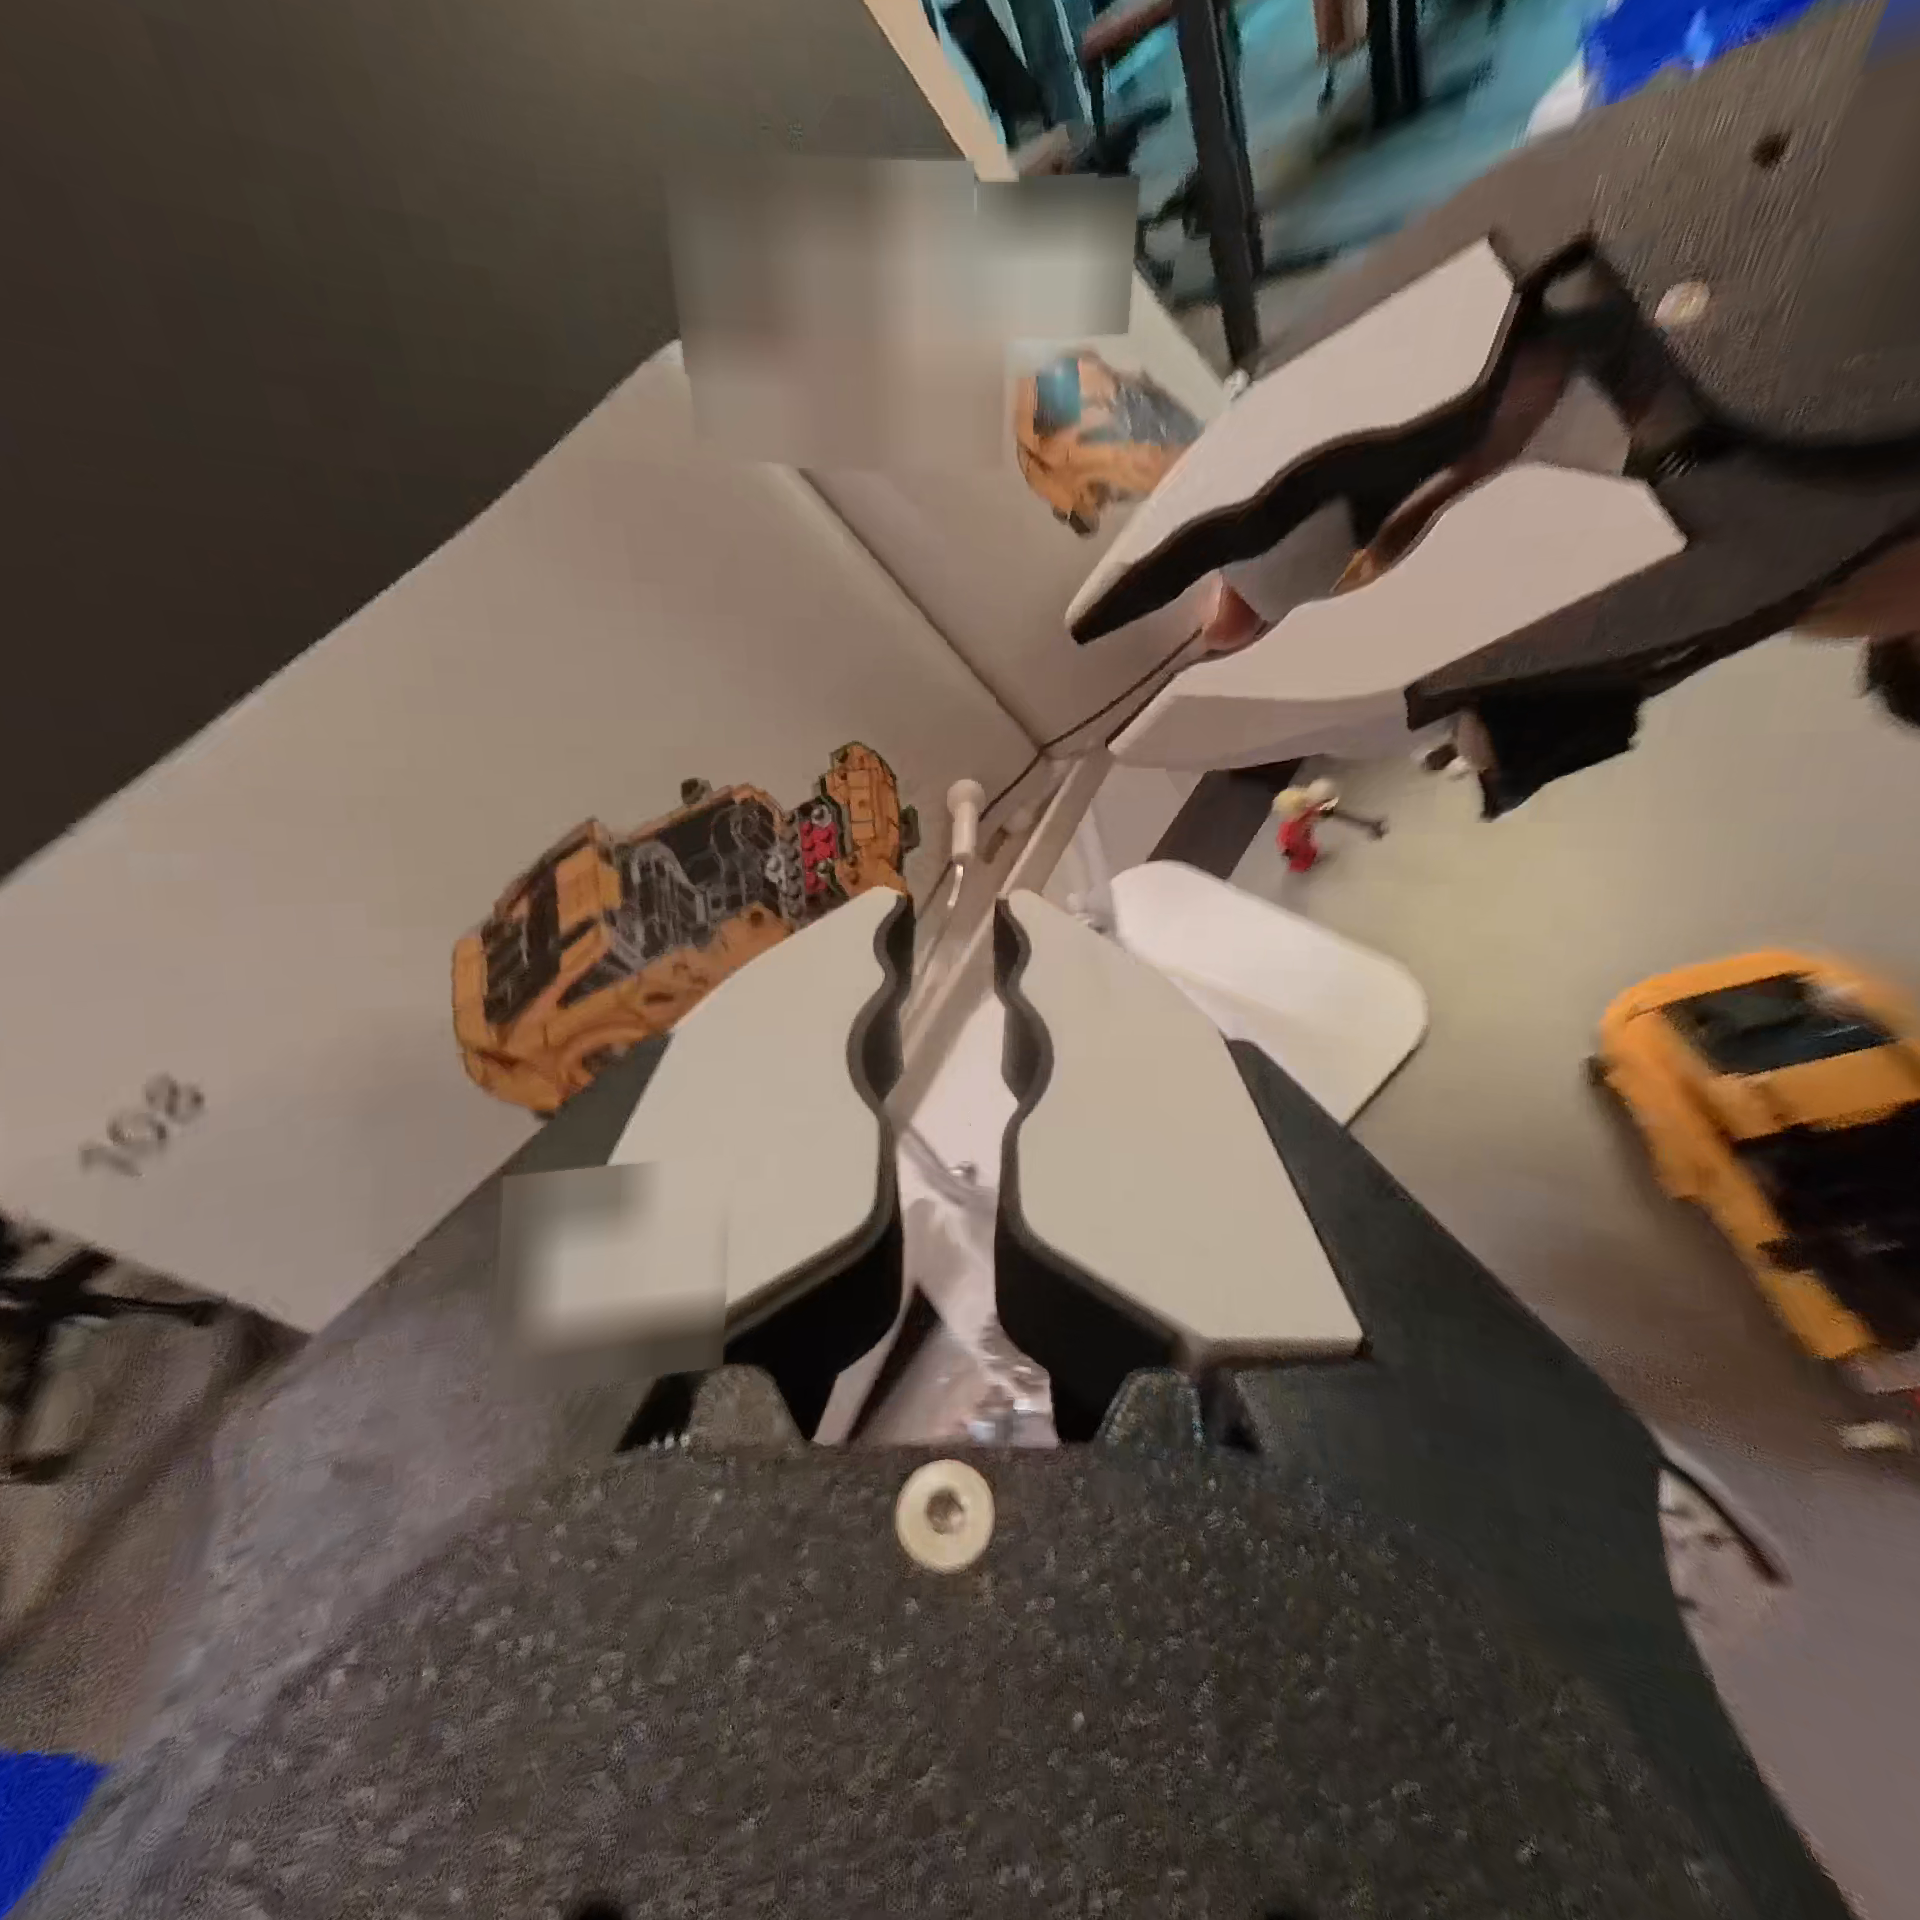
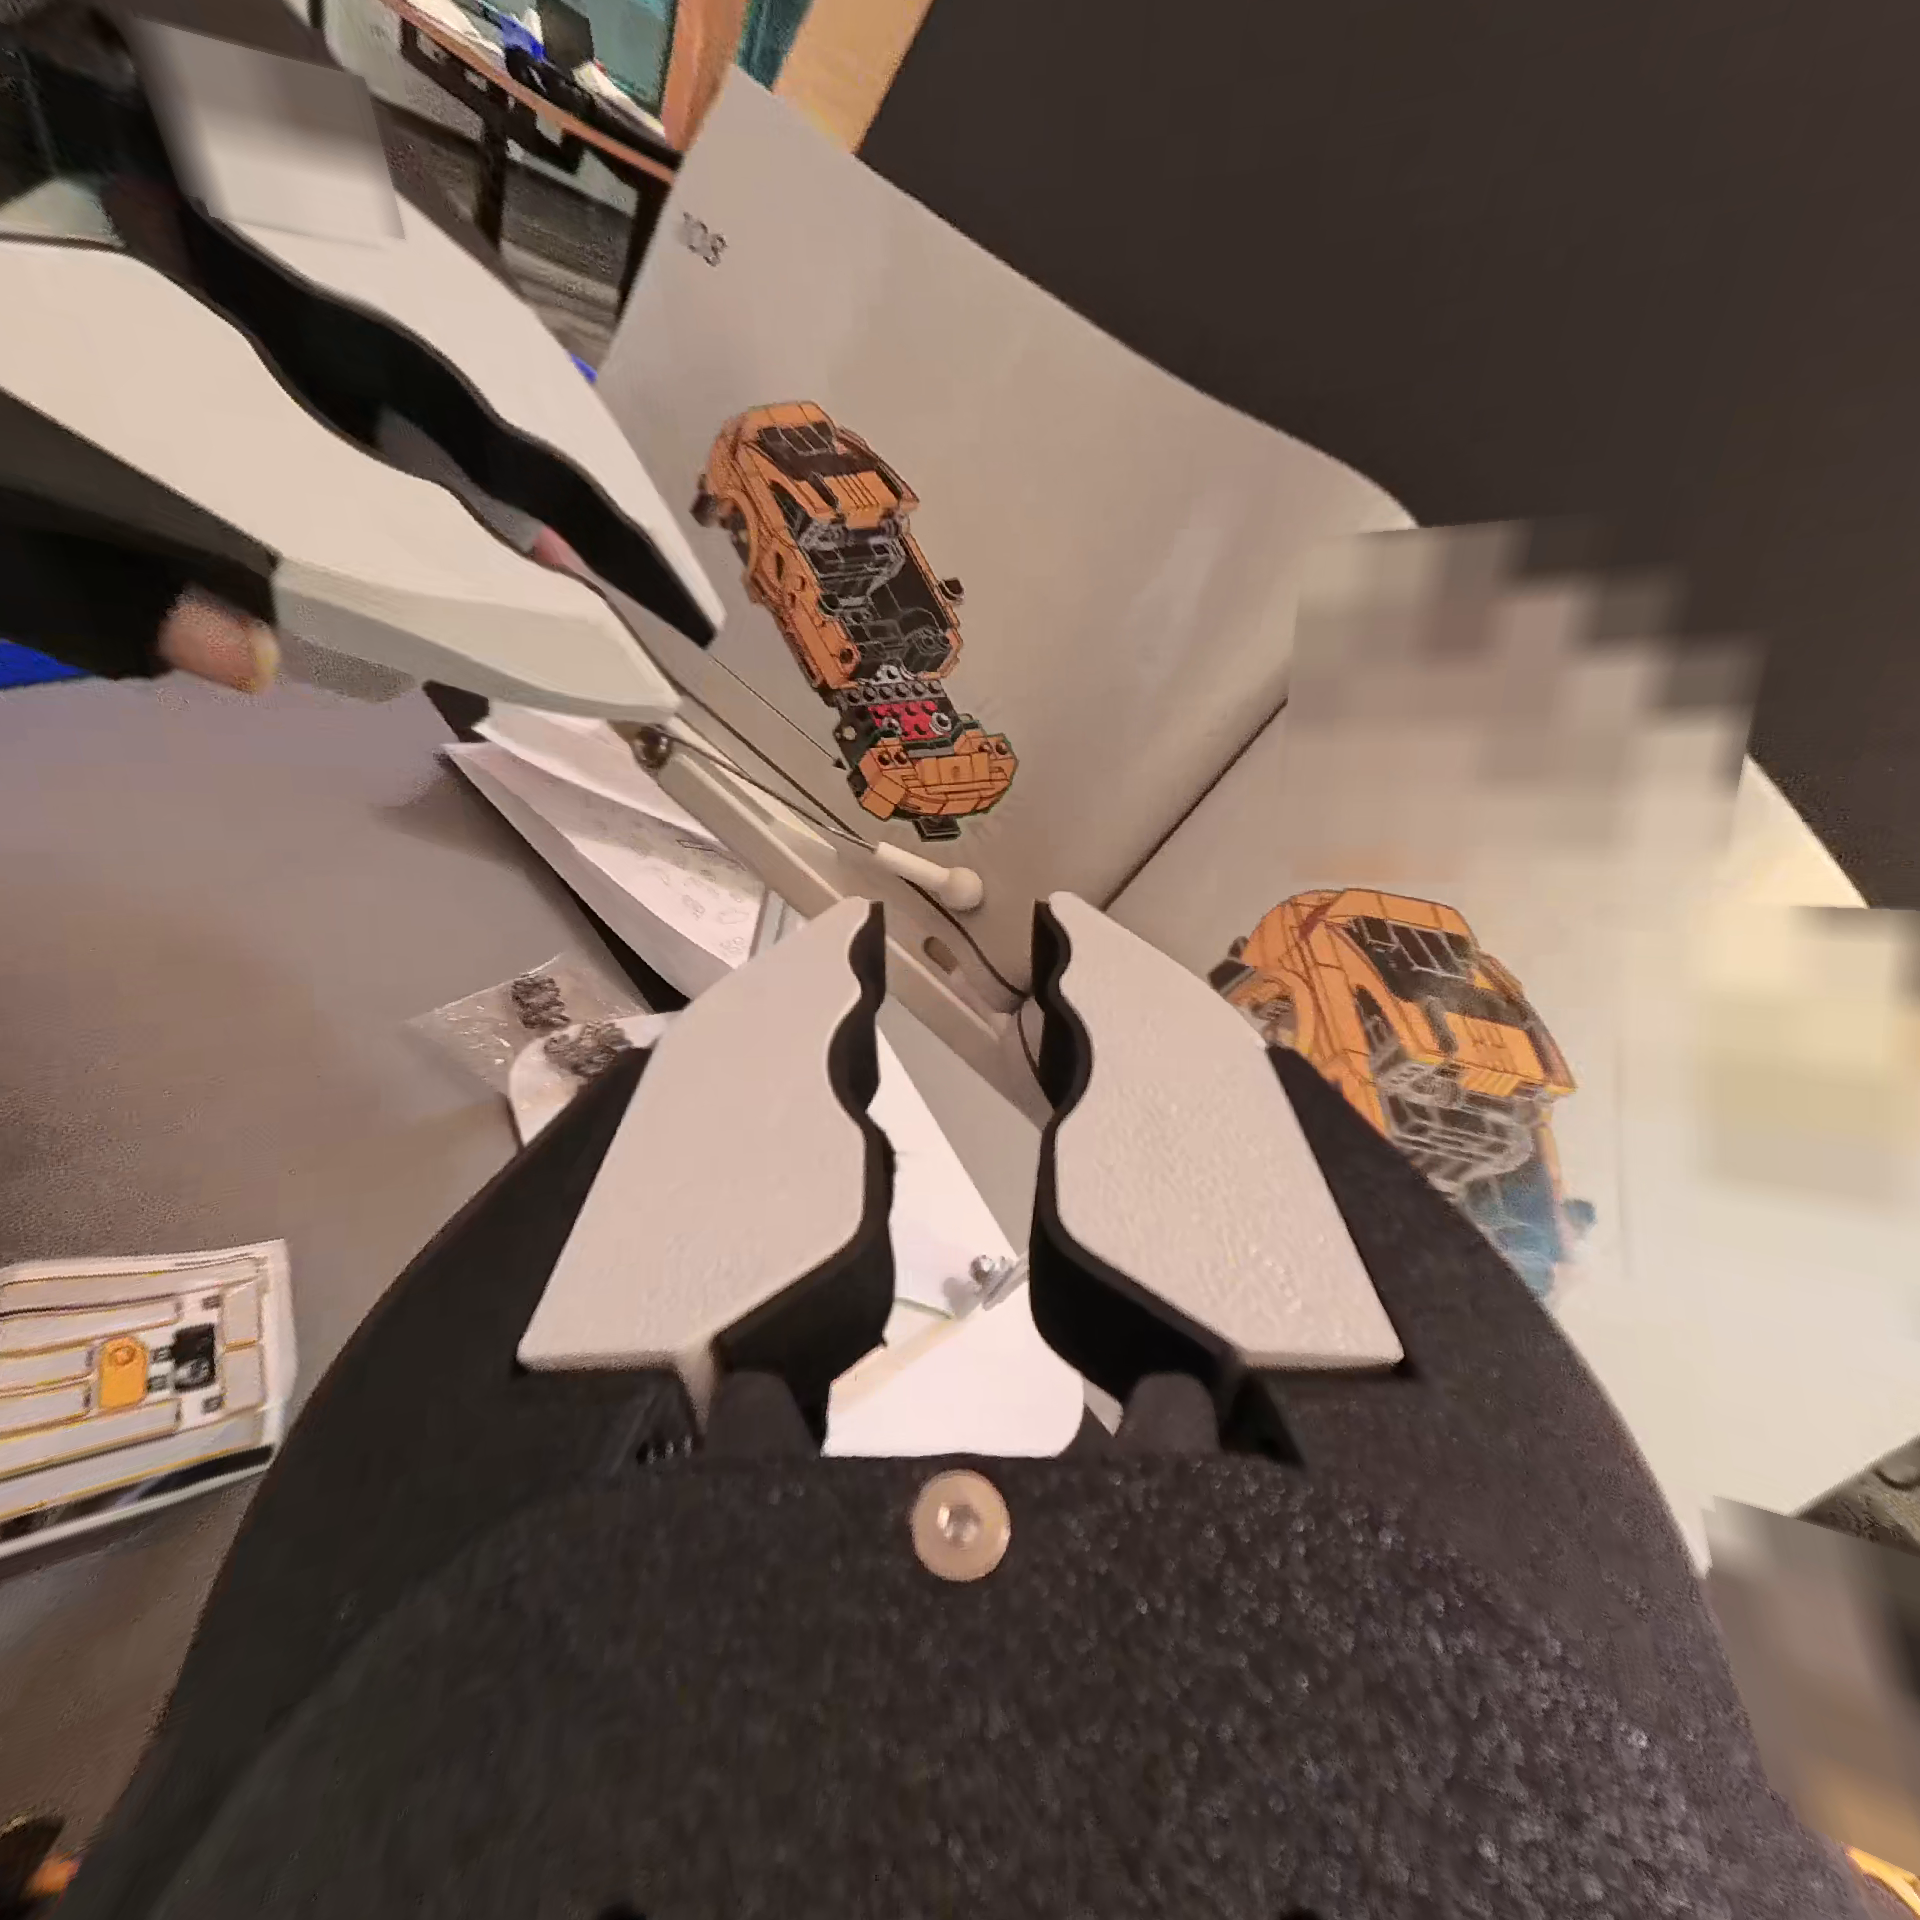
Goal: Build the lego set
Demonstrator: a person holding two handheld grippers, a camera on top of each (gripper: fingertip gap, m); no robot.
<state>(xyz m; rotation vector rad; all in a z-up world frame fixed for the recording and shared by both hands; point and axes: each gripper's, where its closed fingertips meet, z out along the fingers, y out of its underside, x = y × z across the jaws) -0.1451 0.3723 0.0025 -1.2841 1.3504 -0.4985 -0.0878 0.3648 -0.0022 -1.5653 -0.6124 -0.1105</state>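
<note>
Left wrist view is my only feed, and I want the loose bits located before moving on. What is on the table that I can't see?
Observer: A sticker sheet lies on the table, at the right wrist view's lower left edge.
Operator: Any spare parts?
Observer: A small clear bag holding dark parts lies just beside the right hand-held gripper.
Operator: Anything under the bag?
Observer: Its far side is next to a white paper with line drawings.

Orange-and-black lego car (image 1: 1766,1132) on grey table (image 1: 1538,1455); white instruction booklet (image 2: 935,436).
</note>
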